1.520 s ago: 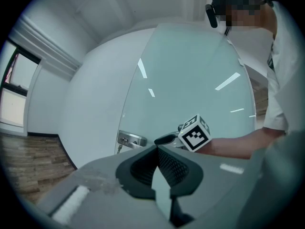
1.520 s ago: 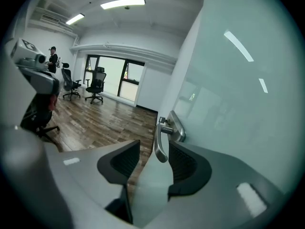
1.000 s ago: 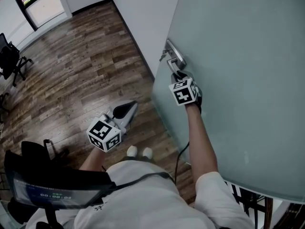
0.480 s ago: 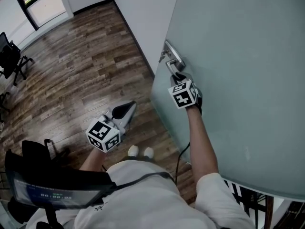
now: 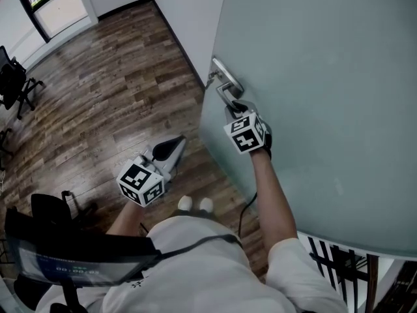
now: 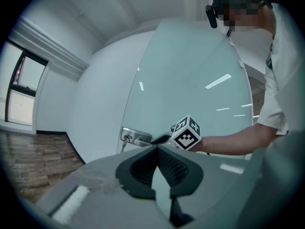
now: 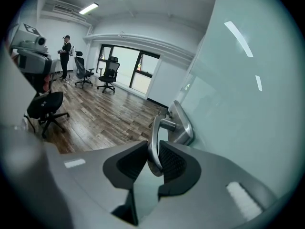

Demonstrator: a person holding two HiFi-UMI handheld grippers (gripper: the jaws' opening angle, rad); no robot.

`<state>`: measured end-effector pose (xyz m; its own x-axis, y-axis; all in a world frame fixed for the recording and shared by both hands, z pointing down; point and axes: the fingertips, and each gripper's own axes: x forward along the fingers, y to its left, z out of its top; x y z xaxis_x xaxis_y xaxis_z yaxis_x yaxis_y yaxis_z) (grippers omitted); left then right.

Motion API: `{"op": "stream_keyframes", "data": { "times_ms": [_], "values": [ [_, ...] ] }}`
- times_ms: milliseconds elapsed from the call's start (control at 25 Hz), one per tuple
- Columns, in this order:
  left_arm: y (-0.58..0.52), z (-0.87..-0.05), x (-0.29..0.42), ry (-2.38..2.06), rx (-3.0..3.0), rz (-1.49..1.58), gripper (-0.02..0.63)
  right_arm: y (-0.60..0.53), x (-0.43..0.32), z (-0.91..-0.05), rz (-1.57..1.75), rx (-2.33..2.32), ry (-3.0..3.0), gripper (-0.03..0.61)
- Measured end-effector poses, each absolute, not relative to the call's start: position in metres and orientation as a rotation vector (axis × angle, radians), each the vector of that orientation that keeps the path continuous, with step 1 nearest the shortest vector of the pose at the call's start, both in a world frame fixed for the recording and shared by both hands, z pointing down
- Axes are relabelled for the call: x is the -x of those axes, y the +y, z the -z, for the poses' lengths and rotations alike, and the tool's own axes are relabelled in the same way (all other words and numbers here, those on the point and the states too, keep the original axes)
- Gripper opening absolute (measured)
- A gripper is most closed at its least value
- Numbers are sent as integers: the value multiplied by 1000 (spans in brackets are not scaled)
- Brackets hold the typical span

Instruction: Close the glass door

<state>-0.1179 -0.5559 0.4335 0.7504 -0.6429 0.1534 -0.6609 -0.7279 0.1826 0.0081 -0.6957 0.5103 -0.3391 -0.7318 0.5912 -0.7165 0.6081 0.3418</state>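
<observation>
Closing swing in hand, not finished by the look of it: glass door (image 5: 313, 96) ajar, free edge just past the door handle (image 5: 225, 91) and short of the white wall (image 5: 189, 12). Clamped on the handle's lever with the right gripper (image 7: 153, 159), jaws part-closed, both pads pressing the metal. Nothing in the left gripper (image 6: 157, 168), jaws shut together, hanging idle low and to the floor side of the door handle. Next: hold the clamp firm, drive the lever along the door's arc all the way home, follow the arc with the wrist to stop the lever twisting out of the pads, and ease off near the end to spare the glass. What looks like a key (image 6: 125, 138) hanging in the lock right beside the door handle, so avoid snagging it. Office chairs (image 7: 107, 75) and a standing person (image 7: 64, 51) well away from the door handle, likely clear of the arc. Nearest the sweep: own shoes (image 5: 195, 205) on the wooden floor (image 5: 111, 90) below the door handle, plus the left gripper; worth keeping both back.
</observation>
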Motion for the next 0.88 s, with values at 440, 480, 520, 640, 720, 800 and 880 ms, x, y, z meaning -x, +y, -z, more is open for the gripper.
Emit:
{"op": "stream_keyframes", "data": {
  "times_ms": [440,480,520,640,720,800,880],
  "values": [
    [-513,-433,139,-1118,-2692,-82,6,-662,21,-507,63,-1078,-2129,83],
    [-508,-434,140,-1143,-2682,-82,6,-660,24,-505,65,-1077,-2134,83],
    [-504,-433,140,-1168,-2669,-79,5,-659,25,-504,66,-1078,-2139,83],
    [-483,-428,133,-1243,-2630,-58,6,-647,32,-501,73,-1073,-2153,86],
    [-468,-426,127,-1284,-2613,-54,6,-641,35,-497,79,-1070,-2162,86],
    [-453,-426,119,-1320,-2593,-64,6,-639,39,-495,84,-1061,-2170,84],
    [-432,-431,114,-1354,-2573,-83,6,-632,46,-498,95,-1041,-2177,84]
  ]
}}
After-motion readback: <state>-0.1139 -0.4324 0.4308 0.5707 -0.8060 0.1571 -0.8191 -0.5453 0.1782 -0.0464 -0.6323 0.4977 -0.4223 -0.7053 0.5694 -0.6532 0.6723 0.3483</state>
